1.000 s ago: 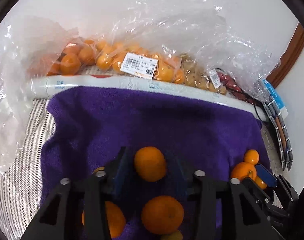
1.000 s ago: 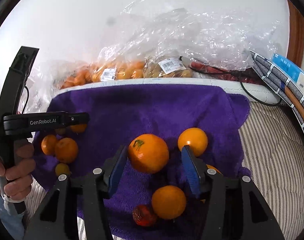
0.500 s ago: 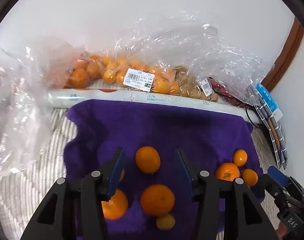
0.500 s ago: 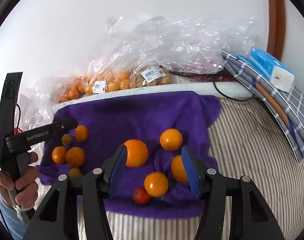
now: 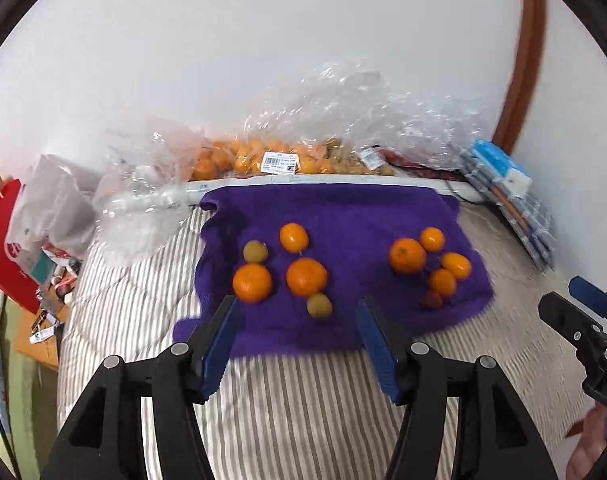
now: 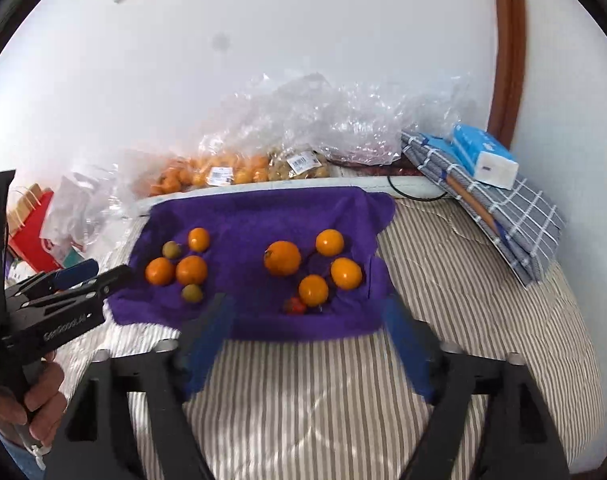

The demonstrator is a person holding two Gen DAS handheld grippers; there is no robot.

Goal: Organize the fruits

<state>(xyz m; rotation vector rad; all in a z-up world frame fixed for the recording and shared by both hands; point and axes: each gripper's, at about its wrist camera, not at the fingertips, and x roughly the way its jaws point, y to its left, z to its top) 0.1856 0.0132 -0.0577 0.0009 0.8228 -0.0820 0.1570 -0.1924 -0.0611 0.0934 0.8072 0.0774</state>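
Observation:
A purple towel (image 5: 343, 208) (image 6: 263, 208) lies on a striped bed. On it are two groups of fruit. The left group has three oranges (image 5: 306, 277) (image 6: 191, 270) and two small greenish fruits (image 5: 318, 305). The right group has several oranges (image 5: 407, 255) (image 6: 282, 258) and one small red fruit (image 6: 294, 305). My left gripper (image 5: 297, 310) is open and empty, above the towel's near edge. My right gripper (image 6: 307, 312) is open and empty, also back from the fruit. The left gripper also shows in the right wrist view (image 6: 83, 276).
Clear plastic bags with packed oranges (image 5: 263, 160) (image 6: 223, 172) and crumpled plastic lie along the wall. A folded checked cloth with a blue box (image 6: 483, 156) sits at the right. A red bag (image 5: 7, 240) and clutter stand left of the bed.
Both grippers have pulled back and up from the towel, so the fruit now looks smaller and farther away. Both stay open and empty.

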